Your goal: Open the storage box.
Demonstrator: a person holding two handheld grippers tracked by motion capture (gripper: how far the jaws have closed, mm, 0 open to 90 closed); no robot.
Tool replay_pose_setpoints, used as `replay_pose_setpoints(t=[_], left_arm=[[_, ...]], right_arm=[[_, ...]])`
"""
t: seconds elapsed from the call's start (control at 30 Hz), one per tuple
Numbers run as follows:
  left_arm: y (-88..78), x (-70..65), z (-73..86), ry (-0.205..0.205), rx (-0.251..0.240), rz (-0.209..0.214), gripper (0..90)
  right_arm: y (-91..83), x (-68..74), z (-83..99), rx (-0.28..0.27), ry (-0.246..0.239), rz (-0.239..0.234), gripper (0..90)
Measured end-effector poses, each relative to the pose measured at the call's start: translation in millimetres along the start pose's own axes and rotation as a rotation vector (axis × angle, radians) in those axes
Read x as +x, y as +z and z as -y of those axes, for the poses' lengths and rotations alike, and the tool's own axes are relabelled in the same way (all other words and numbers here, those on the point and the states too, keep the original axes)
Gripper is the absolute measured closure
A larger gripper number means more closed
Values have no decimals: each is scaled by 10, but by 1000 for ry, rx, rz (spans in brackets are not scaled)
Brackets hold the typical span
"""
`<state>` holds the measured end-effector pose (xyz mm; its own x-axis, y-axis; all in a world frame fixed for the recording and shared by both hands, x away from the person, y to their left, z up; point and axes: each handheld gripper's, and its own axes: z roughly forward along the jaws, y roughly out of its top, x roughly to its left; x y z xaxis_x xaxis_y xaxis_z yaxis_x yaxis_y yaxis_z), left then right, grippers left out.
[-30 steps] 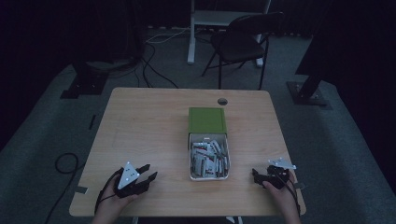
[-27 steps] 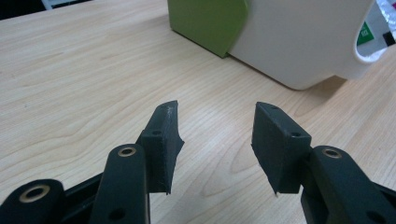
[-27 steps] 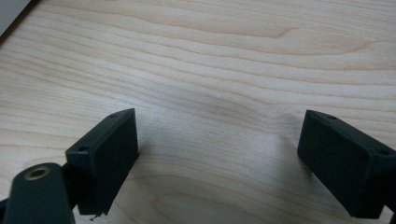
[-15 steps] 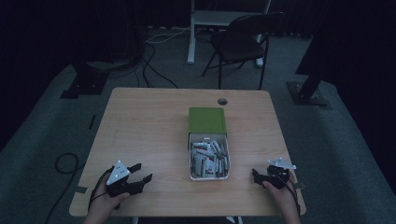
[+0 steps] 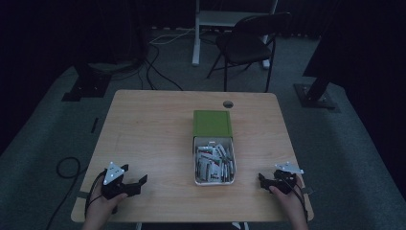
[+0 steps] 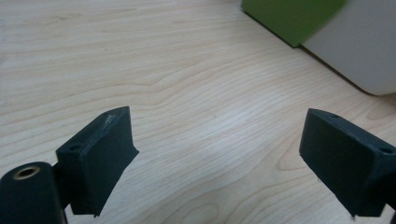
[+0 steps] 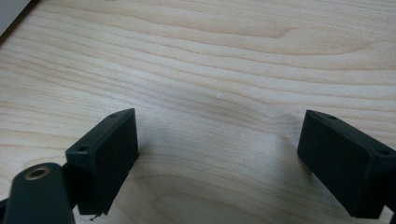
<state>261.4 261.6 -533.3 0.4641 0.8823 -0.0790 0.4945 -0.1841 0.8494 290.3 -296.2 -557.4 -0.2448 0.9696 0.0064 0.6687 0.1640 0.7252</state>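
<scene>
A white box [image 5: 197,178] full of several small packets [image 5: 214,162] sits at the table's centre, its green lid [image 5: 212,123] lying just behind it. My left gripper [image 5: 139,185] rests near the front left edge, pointing right toward the box. Its jaws have just been opening and stand wide, with bare wood between them. The left gripper view [image 6: 215,116] shows the green lid [image 6: 292,18] and the box's white wall [image 6: 359,51] ahead at the upper right. My right gripper [image 5: 262,181] lies near the front right edge, open over bare wood in its own view [image 7: 219,114].
The wooden table [image 5: 153,134] has a round cable hole [image 5: 228,104] behind the lid. A dark chair [image 5: 249,38] and a white desk leg stand beyond the far edge. Cables lie on the floor to the left.
My left hand has slid left along the front edge, away from the box, and its jaws have spread apart. The right gripper has kept still.
</scene>
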Motion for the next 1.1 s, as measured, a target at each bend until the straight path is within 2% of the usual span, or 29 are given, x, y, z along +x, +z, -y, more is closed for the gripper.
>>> replay_pose_setpoints(t=[0.1, 0.27, 0.3, 0.4, 0.57, 0.63, 0.67, 0.7, 0.83, 0.97, 1.03, 1.1], left_arm=[[-2, 49, 12, -11, 17, -41, 107], [-28, 166, 56, -95, 62, -129, 107], [-33, 188, 68, -101, 72, -149, 107], [-42, 233, 98, -136, 91, -174, 107], [-32, 261, 128, -151, 112, -190, 108], [-28, 276, 149, -141, 135, -221, 108], [-28, 276, 149, -141, 135, -221, 108], [-23, 293, 167, -156, 142, -229, 108], [-5, 307, 173, -144, 162, -240, 109], [17, 311, 165, -149, 173, -234, 110], [29, 313, 165, -154, 193, -234, 110], [42, 299, 159, -131, 207, -242, 109]], right_arm=[[0, 0, 0, 0, 0, 0, 118], [0, 0, 0, 0, 0, 0, 118], [0, 0, 0, 0, 0, 0, 118], [0, 0, 0, 0, 0, 0, 118], [0, 0, 0, 0, 0, 0, 118], [0, 0, 0, 0, 0, 0, 119], [0, 0, 0, 0, 0, 0, 119], [0, 0, 0, 0, 0, 0, 119], [0, 0, 0, 0, 0, 0, 119], [0, 0, 0, 0, 0, 0, 118], [0, 0, 0, 0, 0, 0, 119], [0, 1, 0, 0, 0, 0, 118]])
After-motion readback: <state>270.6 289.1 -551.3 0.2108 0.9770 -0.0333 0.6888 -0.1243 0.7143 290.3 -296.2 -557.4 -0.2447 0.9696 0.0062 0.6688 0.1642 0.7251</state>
